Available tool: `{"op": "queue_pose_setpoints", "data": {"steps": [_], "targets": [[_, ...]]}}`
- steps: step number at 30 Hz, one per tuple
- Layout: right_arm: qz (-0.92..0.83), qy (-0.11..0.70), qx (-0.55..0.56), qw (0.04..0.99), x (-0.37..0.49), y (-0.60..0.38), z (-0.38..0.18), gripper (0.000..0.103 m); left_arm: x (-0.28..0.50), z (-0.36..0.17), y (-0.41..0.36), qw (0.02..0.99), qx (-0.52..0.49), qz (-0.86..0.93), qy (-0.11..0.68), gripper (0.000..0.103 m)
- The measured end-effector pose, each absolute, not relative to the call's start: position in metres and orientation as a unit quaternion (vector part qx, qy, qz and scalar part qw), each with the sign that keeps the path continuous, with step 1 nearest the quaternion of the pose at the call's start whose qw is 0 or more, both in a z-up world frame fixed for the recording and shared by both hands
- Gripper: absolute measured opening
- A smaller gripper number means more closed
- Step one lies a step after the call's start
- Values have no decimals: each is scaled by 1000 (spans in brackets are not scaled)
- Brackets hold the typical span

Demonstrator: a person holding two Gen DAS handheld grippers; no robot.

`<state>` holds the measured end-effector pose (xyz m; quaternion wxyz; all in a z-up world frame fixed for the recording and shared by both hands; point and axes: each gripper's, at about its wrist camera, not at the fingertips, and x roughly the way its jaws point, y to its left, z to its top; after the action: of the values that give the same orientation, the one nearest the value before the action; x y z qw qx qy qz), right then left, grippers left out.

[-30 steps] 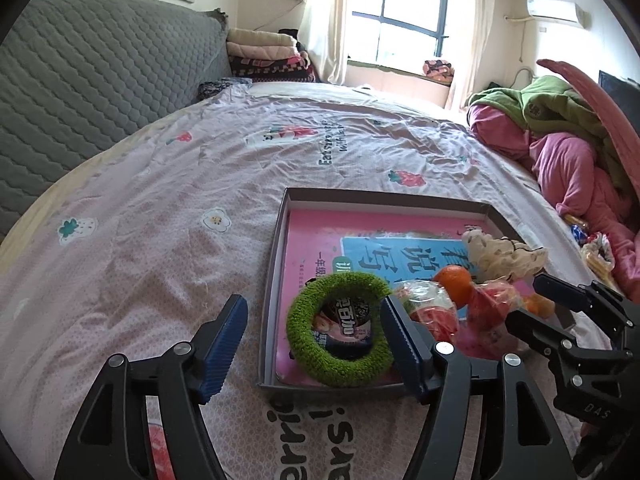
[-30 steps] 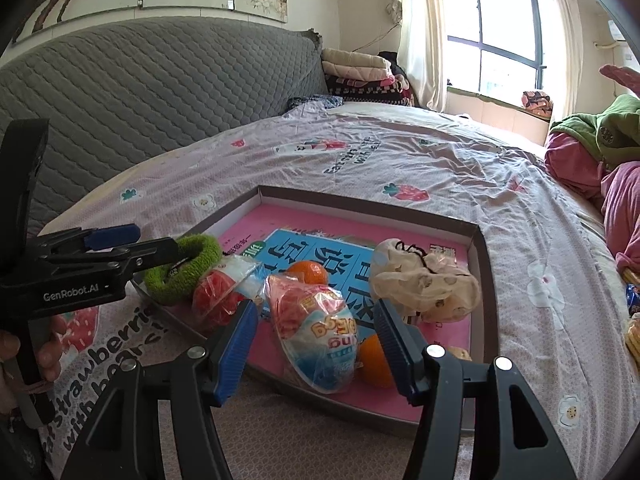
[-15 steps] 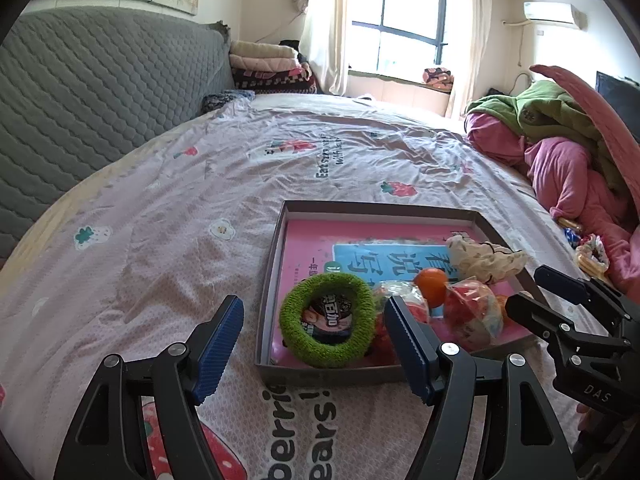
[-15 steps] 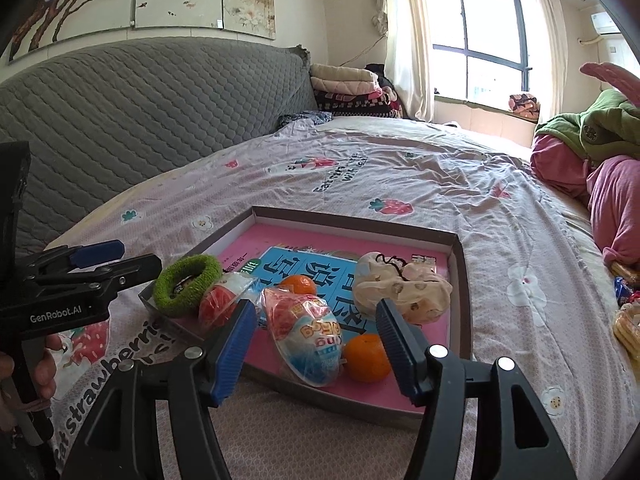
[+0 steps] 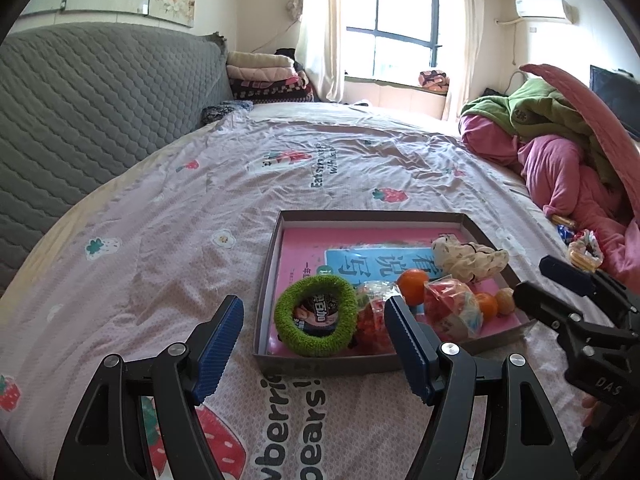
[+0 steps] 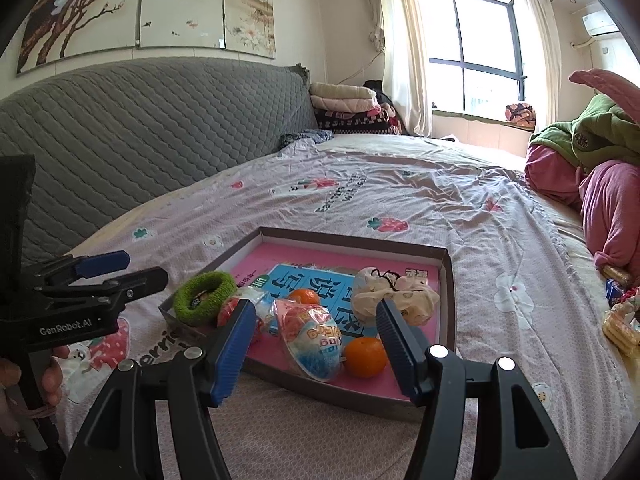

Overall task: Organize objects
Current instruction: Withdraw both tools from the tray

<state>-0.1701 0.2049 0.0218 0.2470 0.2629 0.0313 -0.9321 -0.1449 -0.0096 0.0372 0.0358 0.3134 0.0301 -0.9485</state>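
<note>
Both claws, left claw [image 5: 312, 340] & right claw [image 6: 316, 344], wide open, holding nothing.

Black gripper [image 6: 316, 344] frames, ribbed blue pads [image 6: 234, 346], silver screws [image 6: 436, 351].

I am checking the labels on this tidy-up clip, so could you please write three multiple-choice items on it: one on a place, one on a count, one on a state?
1. Where does the green fuzzy ring lie?
A. In the shallow box, at its near left corner
B. On the bedsheet beside the box
C. On the grey headboard

2. How many oranges can be seen in the shallow box?
A. None
B. Two
C. Five

3. How does the right gripper stand?
A. Shut on an orange
B. Shut on the ring
C. Open, holding nothing

Answers: 1 A, the ring sits inside the box walls; 2 B, one orange lies near the front, another behind the egg-shaped packet; 3 C, its blue pads stand apart with nothing pressed between them.
</note>
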Motion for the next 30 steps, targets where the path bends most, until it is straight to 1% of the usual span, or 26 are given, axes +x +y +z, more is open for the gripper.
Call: {"op": "queue_pose_setpoints", "data": {"steps": [9, 19, 22, 26, 30], "targets": [[-938, 17, 241, 248, -152, 216, 36, 62, -130, 47, -3, 35, 305, -952, 23, 74], [-941, 3, 241, 239, -125, 218, 31, 63, -106, 45, 10, 22, 298, -954, 27, 75], [-942, 9, 247, 229, -121, 215, 25, 63, -97, 37, 13, 20, 301, -953, 23, 75], [-938, -3, 266, 223, -112, 215, 11, 63, -90, 23, 15, 16, 314, -949, 26, 76], [-938, 24, 279, 204, -103, 211, -5, 63, -85, 11, 15, 17, 321, -946, 31, 77]]}}
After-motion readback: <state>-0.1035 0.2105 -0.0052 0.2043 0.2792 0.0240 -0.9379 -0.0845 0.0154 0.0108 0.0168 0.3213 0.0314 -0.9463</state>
